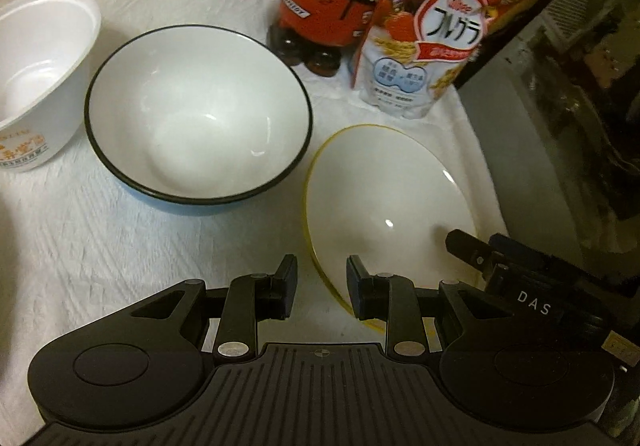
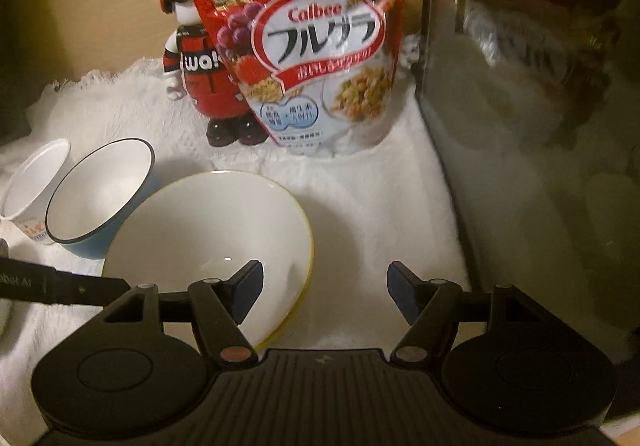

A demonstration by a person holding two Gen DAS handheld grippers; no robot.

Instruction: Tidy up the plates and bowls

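White fluffy cloth (image 1: 120, 246) over the counter. Left view: left gripper (image 1: 321, 286) spread astride yellow bowl's (image 1: 380, 198) near rim, blue bowl (image 1: 198, 114) just beyond; could tip if pinched. Right view: right gripper (image 2: 323, 296) spread wide, one pad seemingly inside the bowl (image 2: 208, 238); might knock cereal bag (image 2: 308, 46).

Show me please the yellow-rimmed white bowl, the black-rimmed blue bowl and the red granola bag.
Yellow-rimmed white bowl (image 2: 208, 230), right wrist view, inner wall.
Black-rimmed blue bowl (image 1: 200, 114), left wrist view, white inside.
Red granola bag (image 2: 316, 34), right wrist view, front label.
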